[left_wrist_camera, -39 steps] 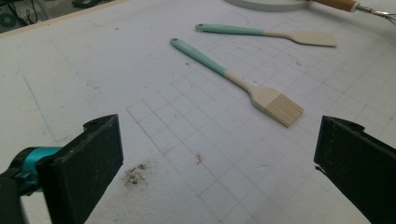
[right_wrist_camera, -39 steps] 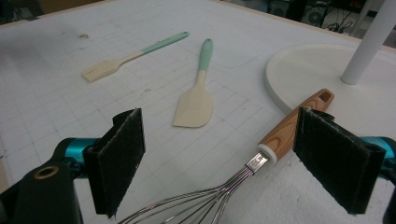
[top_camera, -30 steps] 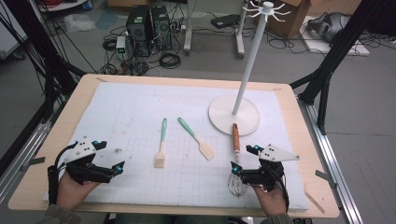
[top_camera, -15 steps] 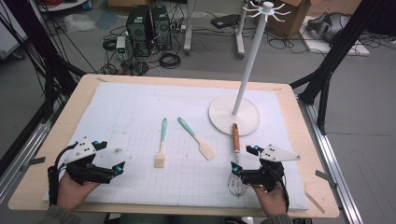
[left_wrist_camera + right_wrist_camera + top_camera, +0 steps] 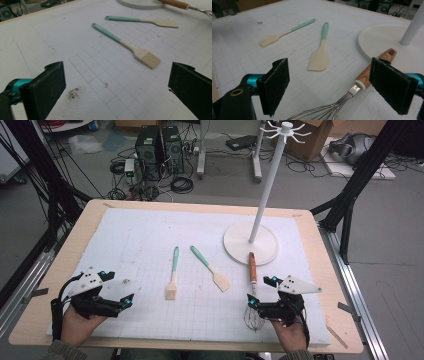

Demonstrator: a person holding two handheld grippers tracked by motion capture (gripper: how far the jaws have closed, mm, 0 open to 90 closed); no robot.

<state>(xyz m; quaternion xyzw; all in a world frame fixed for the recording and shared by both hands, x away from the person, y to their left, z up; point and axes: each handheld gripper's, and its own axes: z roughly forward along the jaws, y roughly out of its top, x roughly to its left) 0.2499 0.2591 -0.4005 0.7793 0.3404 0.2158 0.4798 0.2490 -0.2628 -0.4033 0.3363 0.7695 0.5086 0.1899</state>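
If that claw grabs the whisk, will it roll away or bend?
The whisk probably won't roll far: its wire head is wider than its wooden handle. The thin wires likely flex if squeezed, so the stiff handle seems safer. The right claw is open beside it.

In the right gripper view, the whisk (image 5: 342, 100) runs off the bottom edge, so its wire head is cut away, and the right jaw covers part of its wooden handle. In the left gripper view, the whisk's wires leave the right edge and the white stand base (image 5: 140, 3) is cropped at the top.
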